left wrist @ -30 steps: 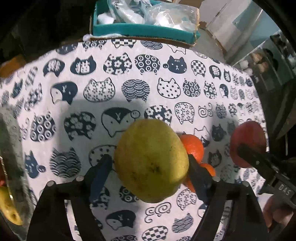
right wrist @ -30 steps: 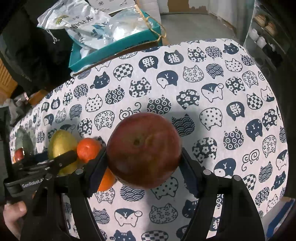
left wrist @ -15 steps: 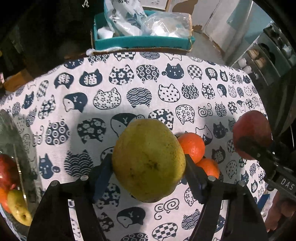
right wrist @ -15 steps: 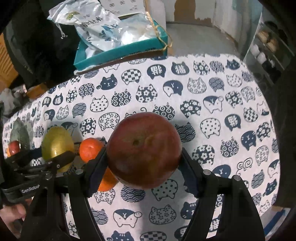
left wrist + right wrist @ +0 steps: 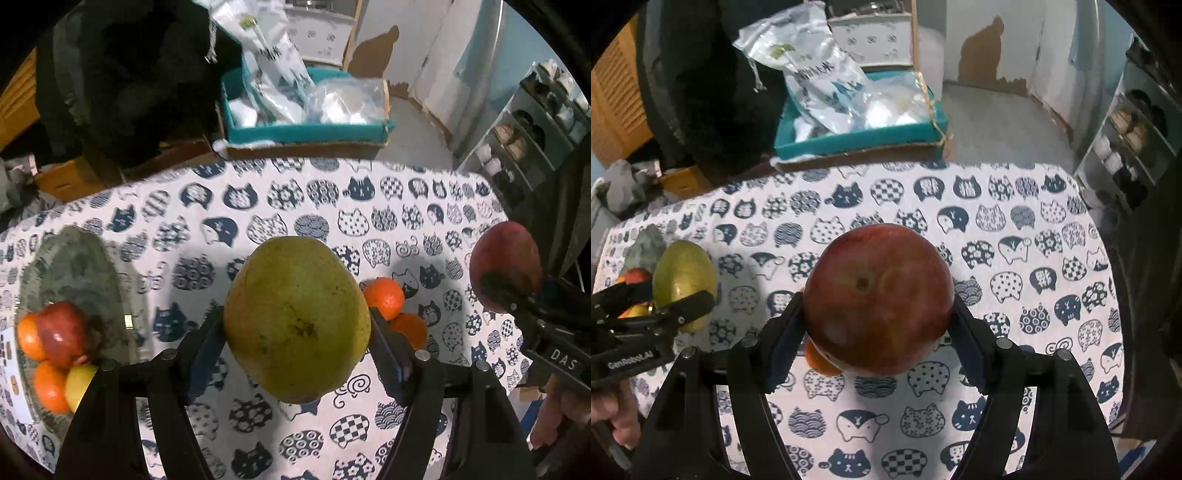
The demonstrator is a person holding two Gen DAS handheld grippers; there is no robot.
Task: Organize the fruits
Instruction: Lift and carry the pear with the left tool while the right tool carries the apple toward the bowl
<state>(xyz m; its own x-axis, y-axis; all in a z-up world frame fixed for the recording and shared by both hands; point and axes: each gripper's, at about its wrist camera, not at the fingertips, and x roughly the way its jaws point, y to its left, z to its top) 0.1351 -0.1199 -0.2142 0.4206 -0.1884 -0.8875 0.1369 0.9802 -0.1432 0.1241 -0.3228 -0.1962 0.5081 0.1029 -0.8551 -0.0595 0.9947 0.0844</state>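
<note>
My left gripper (image 5: 297, 332) is shut on a green-yellow pear (image 5: 295, 317) and holds it above the cat-print tablecloth (image 5: 295, 206). My right gripper (image 5: 877, 325) is shut on a red apple (image 5: 879, 302), also held above the cloth. The apple also shows at the right of the left wrist view (image 5: 504, 266); the pear shows at the left of the right wrist view (image 5: 683, 280). Two oranges (image 5: 384, 297) lie on the cloth between the grippers. A glass plate (image 5: 74, 273) at the left holds an apple (image 5: 61, 332), oranges and a yellow fruit.
A teal box (image 5: 306, 129) with plastic bags stands beyond the table's far edge. A dark garment (image 5: 129, 74) hangs at the back left. A shelf rack (image 5: 535, 122) stands at the right.
Both grippers have risen and pulled back with their fruit. The left gripper has turned left, so the glass plate with fruit has come further into its view.
</note>
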